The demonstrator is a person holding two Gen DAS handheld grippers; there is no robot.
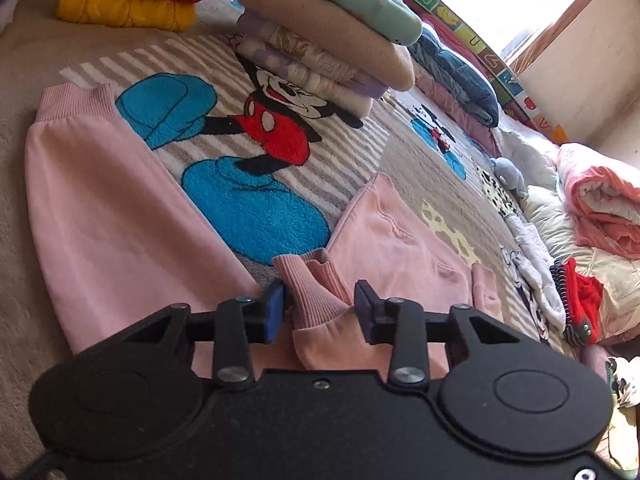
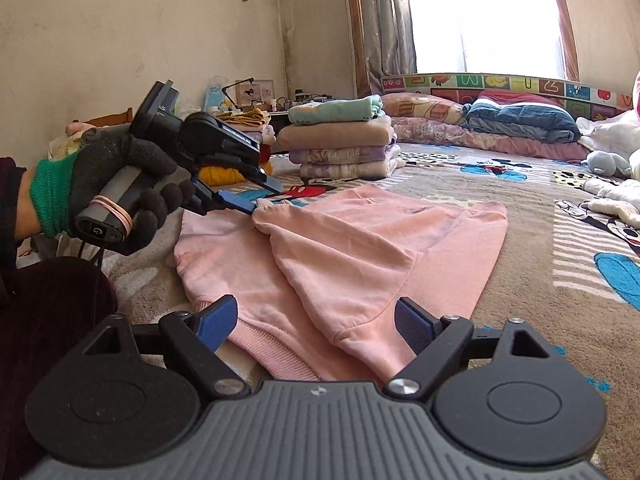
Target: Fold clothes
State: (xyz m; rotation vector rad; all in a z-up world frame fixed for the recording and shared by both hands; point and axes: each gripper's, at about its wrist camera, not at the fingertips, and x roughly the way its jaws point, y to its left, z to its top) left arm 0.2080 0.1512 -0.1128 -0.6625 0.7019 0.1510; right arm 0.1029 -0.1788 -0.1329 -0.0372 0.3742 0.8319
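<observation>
Right wrist view: pink sweatshirt [image 2: 352,248] lies flat on the cartoon-print blanket [image 2: 540,264] on the bed, one sleeve folded across its body. Left gripper [image 2: 256,200], in a gloved left hand [image 2: 112,184], sits at the sweatshirt's far-left edge, fingers pinching a ribbed cuff [image 2: 266,206]. Left wrist view confirms: left gripper [image 1: 320,310] fingers are narrow, cuff [image 1: 316,296] bunched between the blue pads and touching them.

Right gripper [image 2: 316,326] hovers over the sweatshirt's near hem, fingers spread wide, nothing gripped; fabric lies below the gap.

Relative to the sweatshirt:
- behind it, folded stack [image 2: 340,140]: mint on top, then beige, then lilac and floral prints
- behind-left, yellow folded piece [image 2: 218,174], partly hidden by the left gripper
- far behind, pillows [image 2: 520,120] against an alphabet-print mat [image 2: 500,84] under the window
- right, grey soft toy [image 2: 608,160] on the blanket

No containers visible.
</observation>
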